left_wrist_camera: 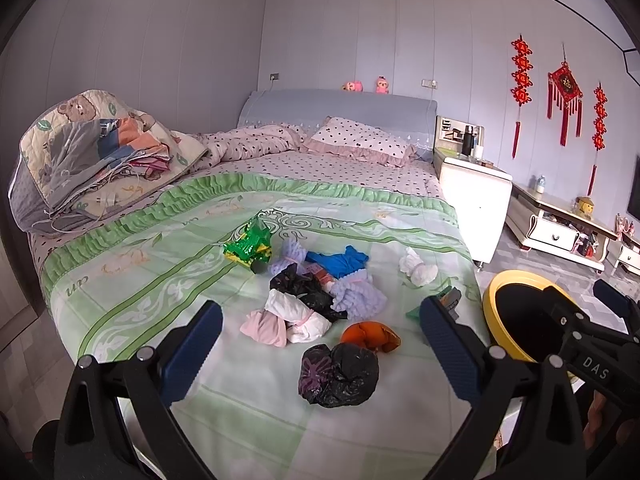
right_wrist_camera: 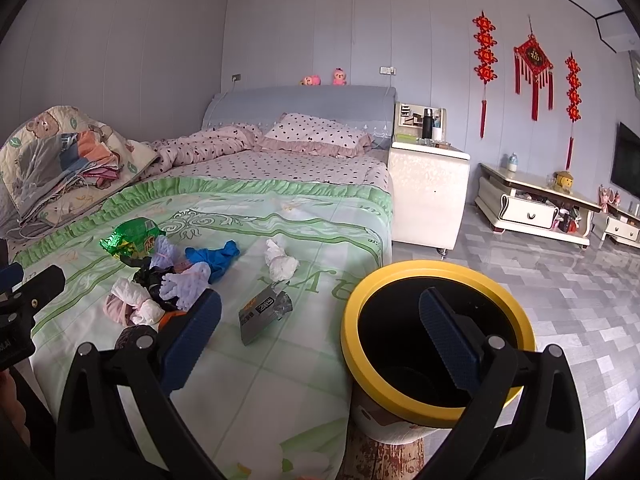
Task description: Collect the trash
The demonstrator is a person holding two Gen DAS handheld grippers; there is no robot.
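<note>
Left wrist view: the left gripper (left_wrist_camera: 320, 332) hangs wide open and empty over a green bedspread (left_wrist_camera: 160, 280), its blue fingers (left_wrist_camera: 192, 352) flanking a heap of trash. Nearest lies a black bag (left_wrist_camera: 340, 374), touching an orange wad (left_wrist_camera: 370, 336) behind it. Farther back sit a pink-and-white bundle (left_wrist_camera: 286, 322), a blue rag (left_wrist_camera: 338, 262) and a green wrapper (left_wrist_camera: 250, 246). The right gripper (left_wrist_camera: 600, 344) intrudes at the right edge, over the yellow-rimmed bin (left_wrist_camera: 494, 300).

Right wrist view: the right gripper (right_wrist_camera: 320, 332) is also spread wide, holding nothing, one finger over the bin (right_wrist_camera: 384, 280) beside the bed. Only here does a grey packet (right_wrist_camera: 262, 314) show clearly, lying apart from the heap, with a white wad (right_wrist_camera: 280, 264) beyond.
</note>
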